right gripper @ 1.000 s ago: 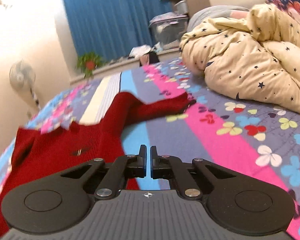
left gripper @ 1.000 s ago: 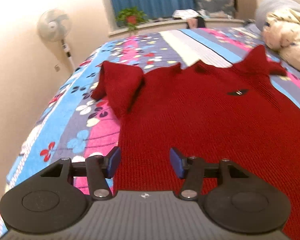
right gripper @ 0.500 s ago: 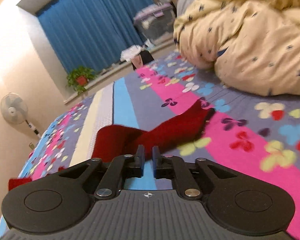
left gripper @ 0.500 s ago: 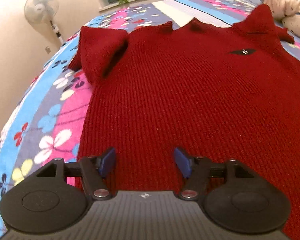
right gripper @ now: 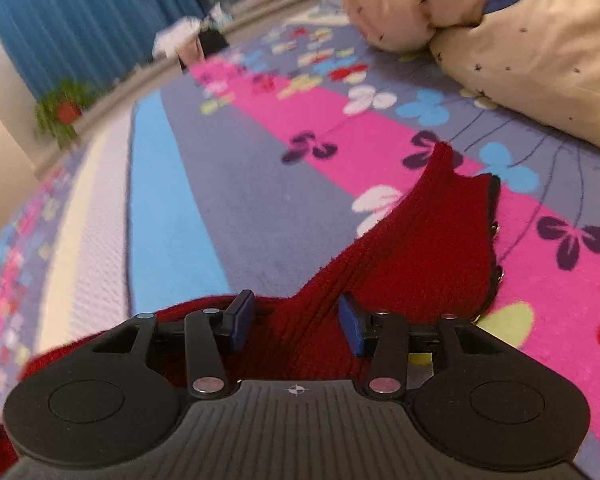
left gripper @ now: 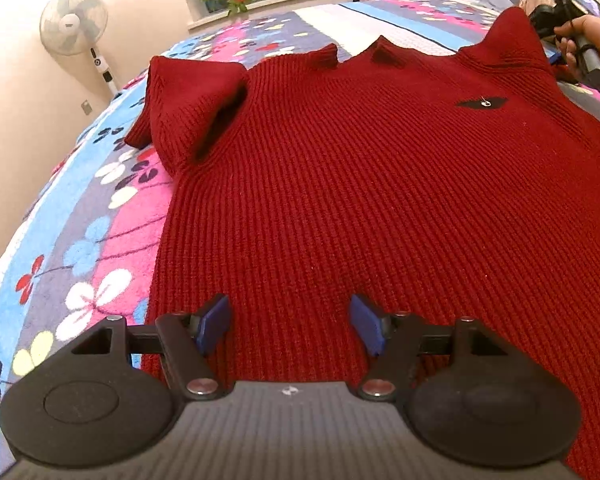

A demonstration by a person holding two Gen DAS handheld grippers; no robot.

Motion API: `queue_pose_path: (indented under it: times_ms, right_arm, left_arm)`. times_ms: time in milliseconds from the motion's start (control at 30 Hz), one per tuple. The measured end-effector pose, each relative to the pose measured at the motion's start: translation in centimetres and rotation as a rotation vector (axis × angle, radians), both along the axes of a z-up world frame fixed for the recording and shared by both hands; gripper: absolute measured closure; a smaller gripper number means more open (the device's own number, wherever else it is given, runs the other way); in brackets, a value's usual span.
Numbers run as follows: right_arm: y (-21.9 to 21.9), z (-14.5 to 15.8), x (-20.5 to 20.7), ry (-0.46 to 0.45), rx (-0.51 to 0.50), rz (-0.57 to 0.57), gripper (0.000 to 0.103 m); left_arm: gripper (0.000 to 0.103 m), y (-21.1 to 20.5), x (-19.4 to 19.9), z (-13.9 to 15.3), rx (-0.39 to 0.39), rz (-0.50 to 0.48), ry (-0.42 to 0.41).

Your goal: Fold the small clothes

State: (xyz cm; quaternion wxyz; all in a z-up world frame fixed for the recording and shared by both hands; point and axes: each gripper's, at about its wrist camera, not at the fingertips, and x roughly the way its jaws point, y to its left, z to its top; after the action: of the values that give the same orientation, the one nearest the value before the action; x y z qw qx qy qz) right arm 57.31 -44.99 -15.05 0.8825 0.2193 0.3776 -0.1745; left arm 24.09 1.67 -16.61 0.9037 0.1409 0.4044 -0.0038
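Change since earlier frame: right gripper fingers, then closed, now parted.

Left wrist view: left gripper at lower centre, fingers open, empty, above hem of red sweater spread on bed; one sleeve bunched upper left.

Right wrist view: open fingers straddle sleeve at centre right. Step judged: sleeve fold; next, pinch the sleeve, carry inward.

**Nothing to read**

No word, brand or number can be read. The sweater carries a small dark patch on its far right chest, with a tiny pale mark too small to make out. Each gripper body bears only a small compass-like emblem.
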Motion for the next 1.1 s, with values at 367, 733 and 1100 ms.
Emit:
queue_pose_path:
  times_ms: [367,733,1100]
  right_arm:
    - [-6.6,9.7,-19.9,-0.46,-0.167,-0.21,0.092]
    - [-17.2,-2.1,-32.4,-0.198,0.231,-0.556,0.092]
    - [-17.9,-2.0,-29.2,-0.211,0.193,-0.471,0.089]
  left_arm:
    - [0.03,0.1,0.0,0.1,0.002,0.001,0.003]
    - [0.03,-0.4,-0.2,0.0,0.023,0.003,-0.014]
    - [0.03,-0.4,-0.6,-0.1,0.029,-0.009,-0.033]
